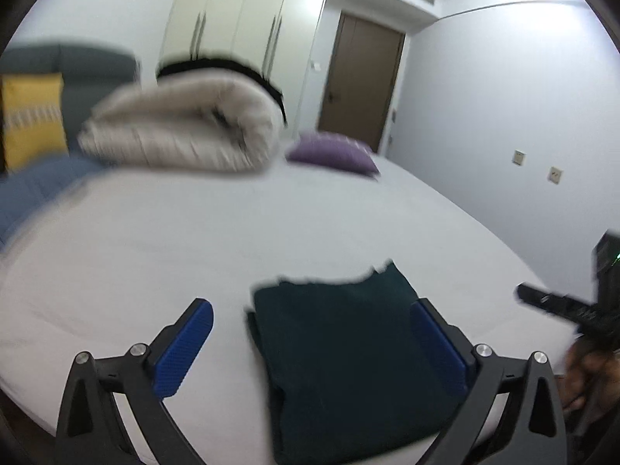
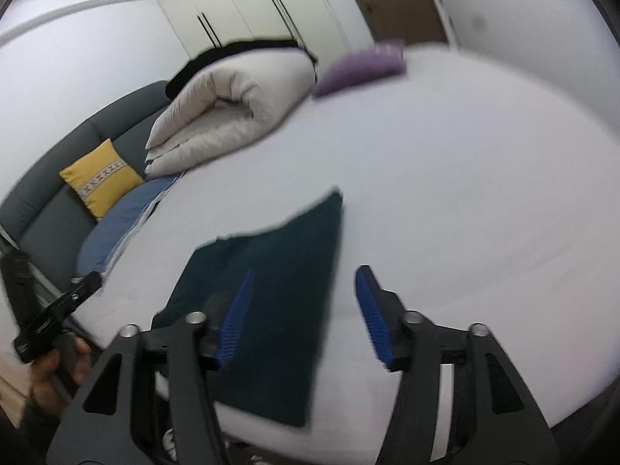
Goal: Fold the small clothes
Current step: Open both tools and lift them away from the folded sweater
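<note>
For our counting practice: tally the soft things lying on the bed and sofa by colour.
Dark green: 1, folded garment
Purple: 1, pillow
Yellow: 1, cushion
Cream: 1, duvet
Blue: 1, blanket
Total: 5

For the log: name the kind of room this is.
Most likely a bedroom: a bed with a rolled duvet and a purple pillow, with a wardrobe behind.

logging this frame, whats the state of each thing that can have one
dark green garment: folded, flat on bed
left tongs: open, holding nothing
right tongs: open, holding nothing
white duvet: rolled up
wardrobe doors: shut
brown door: shut
</note>
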{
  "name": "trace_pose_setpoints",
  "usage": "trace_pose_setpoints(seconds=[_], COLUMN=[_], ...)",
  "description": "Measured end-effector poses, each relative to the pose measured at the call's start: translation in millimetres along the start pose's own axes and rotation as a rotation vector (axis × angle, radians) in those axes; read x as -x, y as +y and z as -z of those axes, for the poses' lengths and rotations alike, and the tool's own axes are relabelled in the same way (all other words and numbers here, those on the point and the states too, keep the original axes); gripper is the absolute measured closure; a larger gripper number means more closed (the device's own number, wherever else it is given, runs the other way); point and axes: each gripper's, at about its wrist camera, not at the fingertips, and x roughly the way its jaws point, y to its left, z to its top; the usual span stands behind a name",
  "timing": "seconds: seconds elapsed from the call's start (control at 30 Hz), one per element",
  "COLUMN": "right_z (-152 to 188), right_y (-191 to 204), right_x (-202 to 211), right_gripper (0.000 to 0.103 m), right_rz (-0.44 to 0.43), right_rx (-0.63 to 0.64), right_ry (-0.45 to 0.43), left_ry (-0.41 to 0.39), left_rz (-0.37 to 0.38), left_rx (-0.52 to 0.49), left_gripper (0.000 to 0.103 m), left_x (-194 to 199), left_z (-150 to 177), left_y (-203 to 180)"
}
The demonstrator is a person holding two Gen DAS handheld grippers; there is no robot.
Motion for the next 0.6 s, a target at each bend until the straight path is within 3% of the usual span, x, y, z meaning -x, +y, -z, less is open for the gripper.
trace_pose_setpoints(seconds=[0.07, 0.23, 0.37, 0.47, 0.6], right_z=[-7, -15, -18, -26, -33], right_y=[13, 51, 75, 86, 89], right_x=[15, 48, 72, 85, 100], right_gripper=[0.024, 0.002, 0.000, 0.000, 0.000], right_rz=[0.045, 0.182, 0.214, 0.189, 0.157], right_rx=[0.032, 0.174, 0.259, 0.269, 0.189], right_ry=[-0.063, -0.228, -0.351, -0.364, -0.379], left_ry=[-0.048, -0.221, -0.286, -0.292, -0.306], left_rz=[-0.067, -0.204, -0.208, -0.166, -0.264], left_rx=[-0.027, -0.090, -0.126, -0.161, -0.210], left_gripper=[0.000, 0.000, 0.000, 0.000, 0.000], left_x=[8, 46, 66, 76, 82], left_z=[-5, -25, -41, -48, -44], left_y=[-2, -20, -27, -34, -43])
